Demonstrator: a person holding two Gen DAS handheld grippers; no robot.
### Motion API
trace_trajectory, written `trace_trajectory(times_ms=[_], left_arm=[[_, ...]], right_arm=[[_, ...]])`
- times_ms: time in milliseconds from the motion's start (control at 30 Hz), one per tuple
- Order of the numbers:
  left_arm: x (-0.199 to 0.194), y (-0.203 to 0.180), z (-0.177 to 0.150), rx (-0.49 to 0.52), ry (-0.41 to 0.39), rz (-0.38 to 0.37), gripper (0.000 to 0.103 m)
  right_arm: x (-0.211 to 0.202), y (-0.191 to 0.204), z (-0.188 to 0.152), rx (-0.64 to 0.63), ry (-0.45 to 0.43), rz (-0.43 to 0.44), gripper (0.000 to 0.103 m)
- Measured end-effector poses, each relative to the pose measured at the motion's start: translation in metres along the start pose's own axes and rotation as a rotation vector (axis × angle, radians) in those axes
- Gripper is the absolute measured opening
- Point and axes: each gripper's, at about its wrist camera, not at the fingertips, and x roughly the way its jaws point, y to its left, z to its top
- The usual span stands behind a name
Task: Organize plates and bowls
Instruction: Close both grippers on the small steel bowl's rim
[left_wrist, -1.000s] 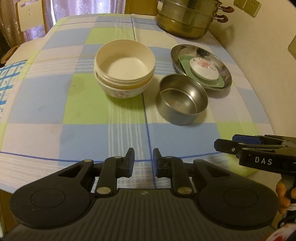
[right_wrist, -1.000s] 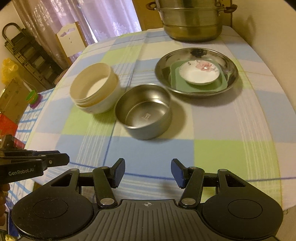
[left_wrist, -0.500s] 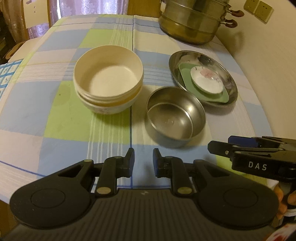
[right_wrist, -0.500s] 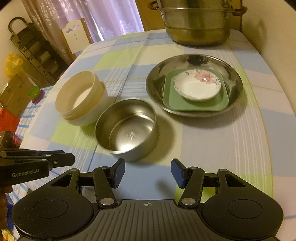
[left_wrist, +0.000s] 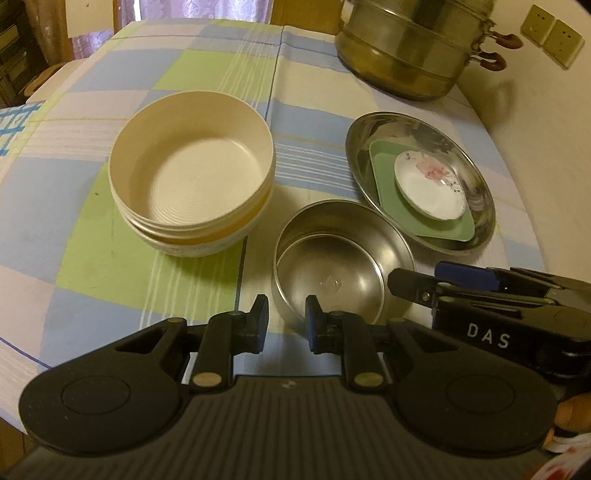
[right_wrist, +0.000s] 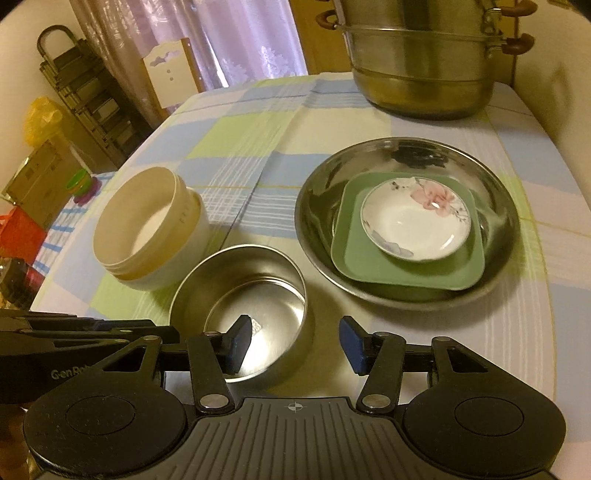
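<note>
- My left hand-held gripper (left_wrist: 283, 318) hangs narrowly parted, empty, at the steel bowl (left_wrist: 343, 264).
- My right hand-held gripper (right_wrist: 295, 341), just narrowing, straddles its rim ungripped.
- Cream bowls (left_wrist: 192, 177) sit nested; steel plate (right_wrist: 406, 221) holds green plate (right_wrist: 406, 273) and floral dish (right_wrist: 415, 225).

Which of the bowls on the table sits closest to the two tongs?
The steel bowl, standing alone right before both tongs. The cream bowls are nested in a stack farther back, and the flowered dish rests on a green plate inside the steel pan.
</note>
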Motion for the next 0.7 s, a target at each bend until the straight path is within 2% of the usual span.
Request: trace_trajectory(times_ms=[633, 700], left_arm=[[0.029, -0.006, 0.002, -0.039, 0.009, 0.032, 0.018], [0.030, -0.006, 0.002, -0.040, 0.006, 0.036, 0.018]], right_arm=[[0.024, -0.010, 0.001, -0.039, 0.027, 0.020, 0.032], [0.025, -0.010, 0.001, -0.045, 0.023, 0.020, 0.028]])
